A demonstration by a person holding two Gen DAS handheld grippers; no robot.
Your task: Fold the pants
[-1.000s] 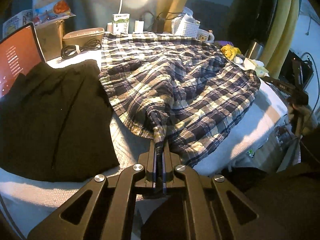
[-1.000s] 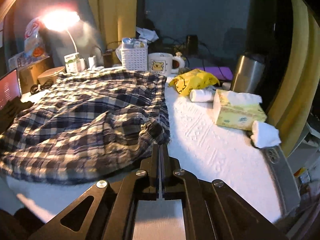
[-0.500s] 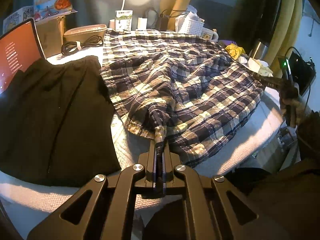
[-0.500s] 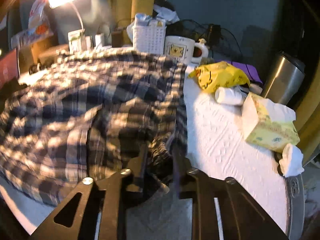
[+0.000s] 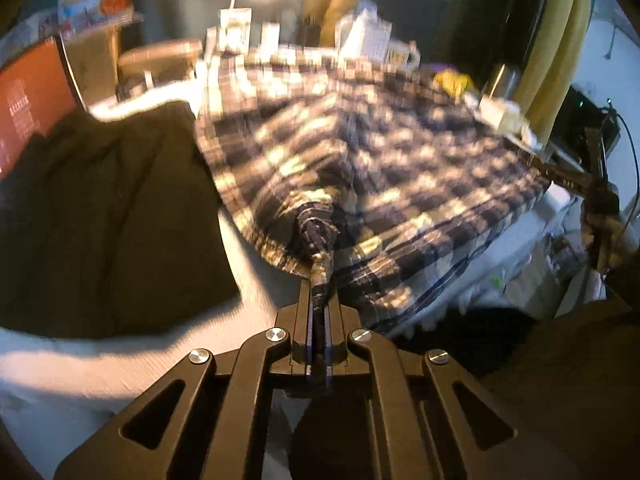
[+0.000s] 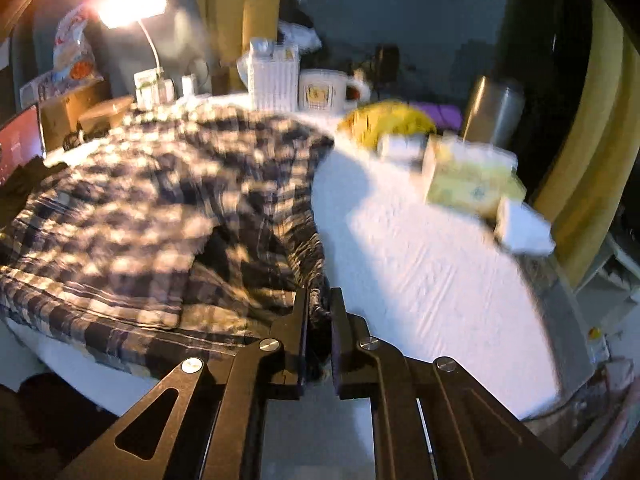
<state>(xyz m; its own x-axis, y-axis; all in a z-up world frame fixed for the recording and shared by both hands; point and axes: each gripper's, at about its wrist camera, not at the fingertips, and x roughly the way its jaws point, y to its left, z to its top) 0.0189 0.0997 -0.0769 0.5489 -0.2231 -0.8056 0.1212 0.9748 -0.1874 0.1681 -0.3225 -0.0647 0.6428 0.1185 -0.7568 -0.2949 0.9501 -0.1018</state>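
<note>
The plaid pants [image 5: 380, 152] lie spread over the white-covered surface [image 6: 420, 272]. They fill the left half of the right wrist view [image 6: 160, 200]. My left gripper [image 5: 320, 284] is shut on a bunched edge of the plaid cloth at the near side, next to a black garment [image 5: 108, 220]. At the cloth's right edge my right gripper [image 6: 319, 296] has its jaws closing, with a dark fold of the plaid hem pinched between them. Both views are blurred by motion.
A red laptop screen [image 5: 28, 108] stands at the far left behind the black garment. Along the back are a lit lamp [image 6: 132, 8], a white basket [image 6: 272, 76] and a mug [image 6: 324, 90]. A yellow bag [image 6: 388, 120], steel tumbler [image 6: 494, 112] and tissue box [image 6: 468, 180] sit at right.
The right gripper let the hem go, opened, pushed in over the cloth's edge and closed on it again. The left gripper kept its grip on the plaid cloth.
</note>
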